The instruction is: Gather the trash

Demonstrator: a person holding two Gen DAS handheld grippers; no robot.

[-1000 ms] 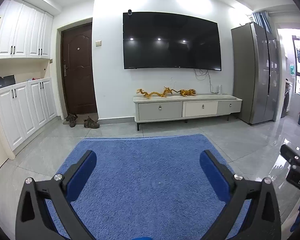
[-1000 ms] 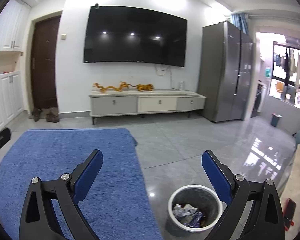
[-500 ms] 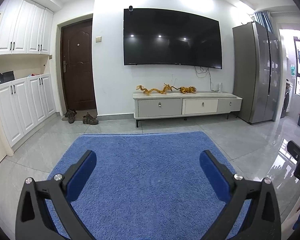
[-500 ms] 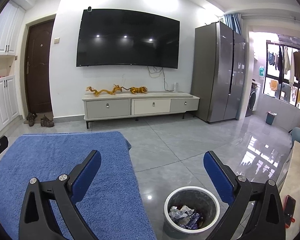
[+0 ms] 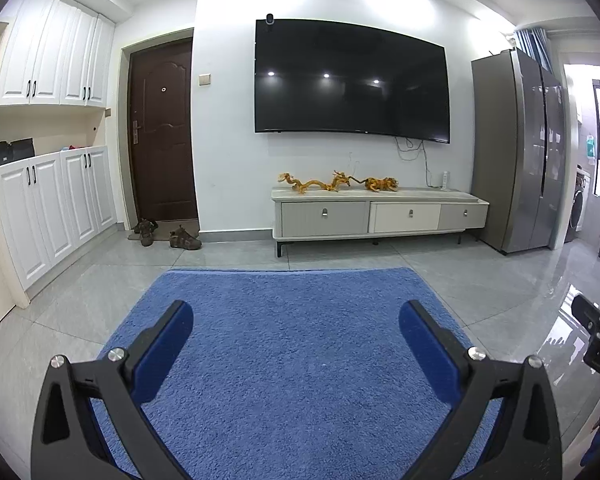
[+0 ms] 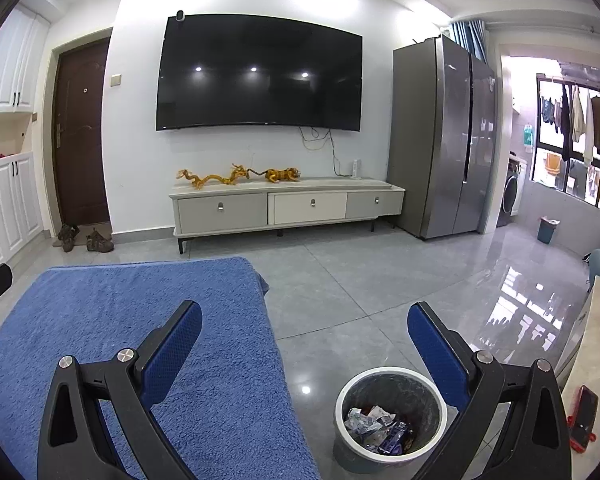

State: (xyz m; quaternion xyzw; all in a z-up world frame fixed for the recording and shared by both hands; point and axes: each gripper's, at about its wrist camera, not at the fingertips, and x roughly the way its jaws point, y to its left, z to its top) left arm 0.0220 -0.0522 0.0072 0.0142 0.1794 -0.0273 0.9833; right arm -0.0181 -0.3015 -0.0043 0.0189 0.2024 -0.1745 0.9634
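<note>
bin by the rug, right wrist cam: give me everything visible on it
The bin is a small round, open-topped pail with a white rim and grey walls, plastic by the look. It stands upright on the grey tile floor, just right of the blue rug; I cannot tell if it touches the rug's edge. No lid. Crumpled wrappers cover its bottom, well below the rim. The right gripper hangs open, and its right finger overlaps the bin's rim in view.
</note>
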